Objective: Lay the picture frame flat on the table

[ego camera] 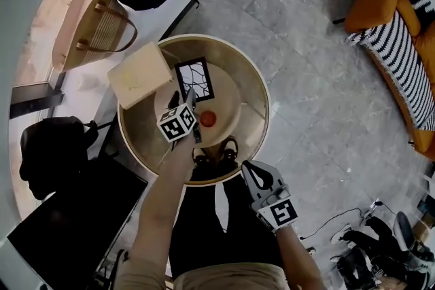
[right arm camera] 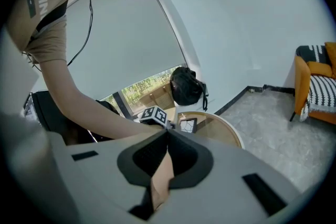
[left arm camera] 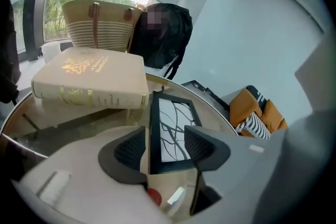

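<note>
Head view, frame: the black picture frame (ego camera: 195,80) with a branch drawing lies on the round wooden table (ego camera: 262,112), just ahead of the left gripper (ego camera: 191,100) tips and seemingly flat.
Head view, neighbours: a cream hardback book (ego camera: 139,75) sits to the left of those tips; a small red object (ego camera: 208,118) sits just right of the gripper body.
Head view, right gripper (ego camera: 253,173): off the table, well apart from the frame, over the person's lap.
Left gripper view, jaws: the left gripper (left arm camera: 165,139) stands wide apart; the picture frame (left arm camera: 173,118) has its near end between the pads, neither pad pressing it.
Left gripper view, surroundings: book (left arm camera: 94,78) beyond the left jaw, red object (left arm camera: 153,196) below the jaws.
Right gripper view, jaws: the right gripper (right arm camera: 167,136) is closed together, holding nothing; the frame (right arm camera: 188,125) is far ahead on the table (right arm camera: 226,136).
Step in hand: likely the release.
Doing it well: keep the jaws wide and draw straight back along them, so no pad drags the frame or knocks the red object.
</note>
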`<state>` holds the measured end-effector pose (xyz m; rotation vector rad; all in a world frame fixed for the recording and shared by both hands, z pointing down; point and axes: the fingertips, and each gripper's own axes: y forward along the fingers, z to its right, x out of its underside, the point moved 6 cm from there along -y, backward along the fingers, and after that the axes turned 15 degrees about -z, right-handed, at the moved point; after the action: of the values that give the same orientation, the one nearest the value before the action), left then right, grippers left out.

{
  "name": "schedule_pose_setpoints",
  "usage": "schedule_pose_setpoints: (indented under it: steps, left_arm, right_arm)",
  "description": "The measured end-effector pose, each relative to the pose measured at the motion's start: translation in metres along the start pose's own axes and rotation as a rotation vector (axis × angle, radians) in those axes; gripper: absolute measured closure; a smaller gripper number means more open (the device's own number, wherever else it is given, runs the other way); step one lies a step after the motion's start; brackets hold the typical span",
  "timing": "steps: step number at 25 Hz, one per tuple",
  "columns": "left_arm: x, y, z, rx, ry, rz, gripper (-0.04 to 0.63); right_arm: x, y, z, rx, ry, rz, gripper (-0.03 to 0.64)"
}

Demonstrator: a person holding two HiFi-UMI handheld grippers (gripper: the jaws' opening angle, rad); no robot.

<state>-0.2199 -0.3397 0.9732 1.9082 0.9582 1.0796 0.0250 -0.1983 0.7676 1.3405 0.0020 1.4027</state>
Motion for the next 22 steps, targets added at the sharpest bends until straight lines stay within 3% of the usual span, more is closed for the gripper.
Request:
schedule_pose_setpoints:
  steps: [4,8,12,15,22]
  left_arm:
    - [0.007,-0.013,0.000,0.028,0.007,-0.011,0.368]
    - [0.013,-0.045,0.013,0.064,0.088,-0.025,0.370]
    - [0.020,-0.092,0.037,0.162,0.186,-0.038,0.371]
    - [0.025,-0.137,0.052,0.218,0.211,-0.036,0.378]
    - [0.015,-0.251,0.081,0.276,0.311,0.064,0.514]
  right_arm:
    - [-0.006,-0.005,-0.004,-0.001,-0.018,0.029,0.611]
    - [-0.024,-0.019,-0.008,0.013,-0.052,0.050,0.611]
    - [-0.047,-0.037,-0.017,0.022,-0.112,0.055,0.611]
    - [-0.058,-0.050,-0.032,0.011,-0.149,0.052,0.611]
    - [-0.086,-0.080,-0.061,0.014,-0.205,0.041,0.611]
